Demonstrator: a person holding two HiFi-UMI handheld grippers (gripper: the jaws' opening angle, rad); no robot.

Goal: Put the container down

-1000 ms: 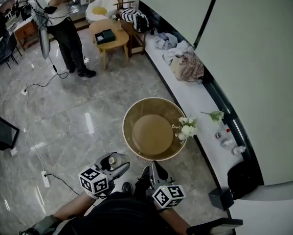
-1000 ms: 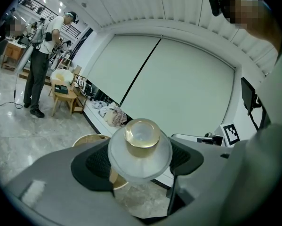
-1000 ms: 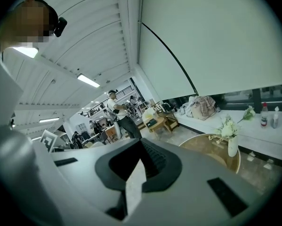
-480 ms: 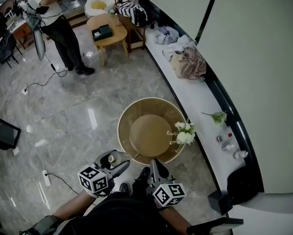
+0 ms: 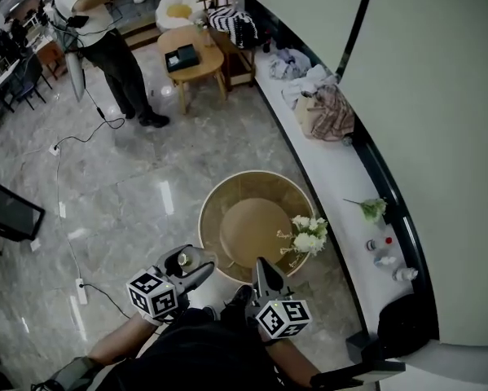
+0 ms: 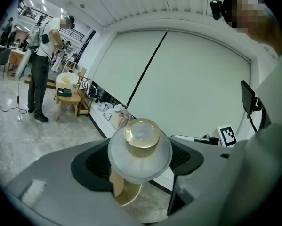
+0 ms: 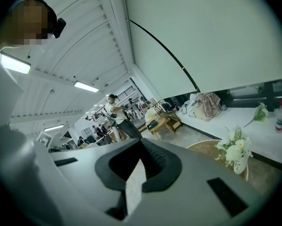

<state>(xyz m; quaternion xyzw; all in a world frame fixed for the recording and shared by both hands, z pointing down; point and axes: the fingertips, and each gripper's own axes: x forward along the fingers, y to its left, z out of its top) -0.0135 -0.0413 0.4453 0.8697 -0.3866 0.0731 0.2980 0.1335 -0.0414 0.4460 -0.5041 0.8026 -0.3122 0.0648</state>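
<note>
Firmly container (image 6: 140,145) clamped in left gripper (image 5: 191,268), seemingly just beside round table (image 5: 206,218); right gripper (image 7: 133,182) closed, empty.

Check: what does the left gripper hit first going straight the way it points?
Probably the round table's near rim; height unclear, so it may clear that and reach the white ledge.

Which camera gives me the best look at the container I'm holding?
The left gripper view: the container, frosted with a gold neck, fills the centre, clamped between the left gripper's jaws. The head view shows it only small, at that gripper's tip. The right gripper view misses it.
</note>
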